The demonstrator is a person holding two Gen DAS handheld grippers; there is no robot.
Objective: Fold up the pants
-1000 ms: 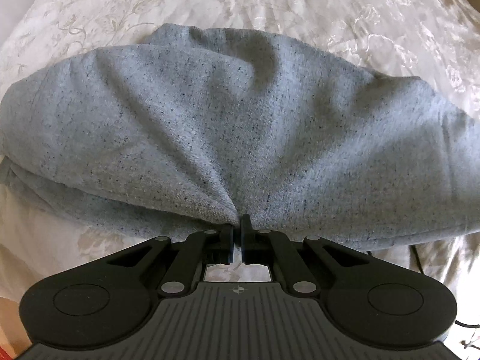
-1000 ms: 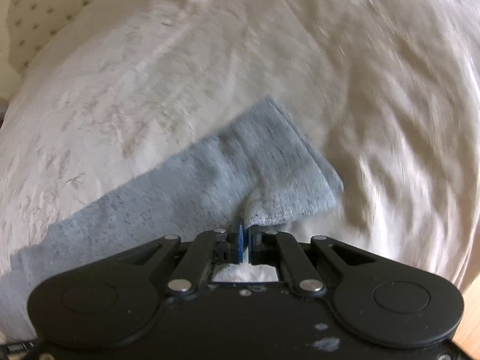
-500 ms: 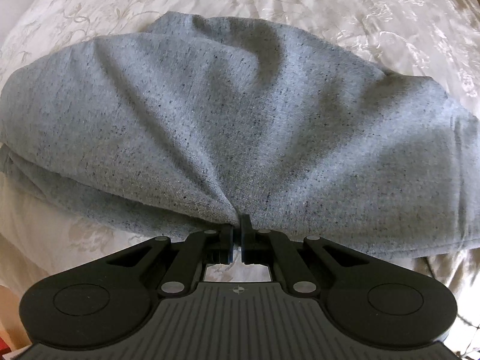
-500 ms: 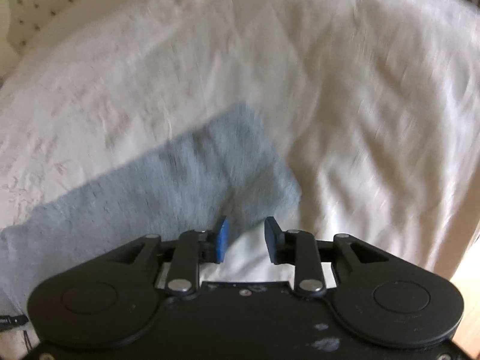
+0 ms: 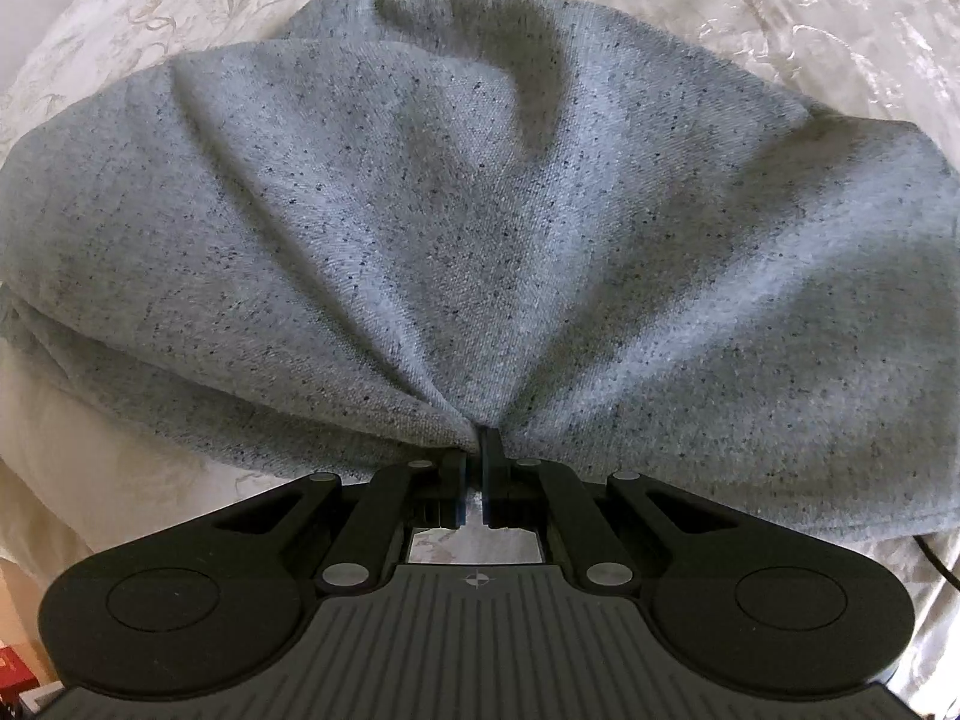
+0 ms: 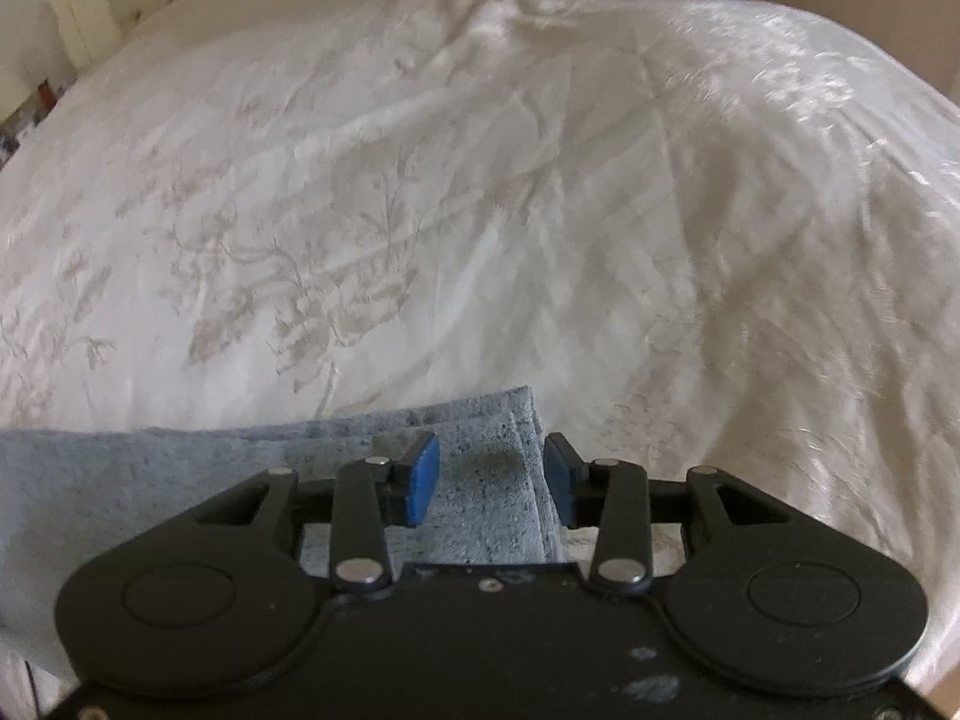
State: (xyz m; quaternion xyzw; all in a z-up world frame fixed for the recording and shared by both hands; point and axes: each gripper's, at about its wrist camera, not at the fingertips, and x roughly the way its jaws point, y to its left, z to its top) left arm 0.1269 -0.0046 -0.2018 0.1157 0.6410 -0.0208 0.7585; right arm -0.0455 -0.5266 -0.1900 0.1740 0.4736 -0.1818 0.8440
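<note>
The pants lie on the bed, grey and flecked, running sideways across the left view, with creases fanning out from the left gripper. That gripper points steeply down, clamped on a bunched edge of fabric. In the right view a doubled end of the pants lies flat below the right gripper, whose jaws are opening, pads clear of the cloth.

pants cut off at left edge, bedspread motion-blurred at right, headboard partly out of frame
</note>
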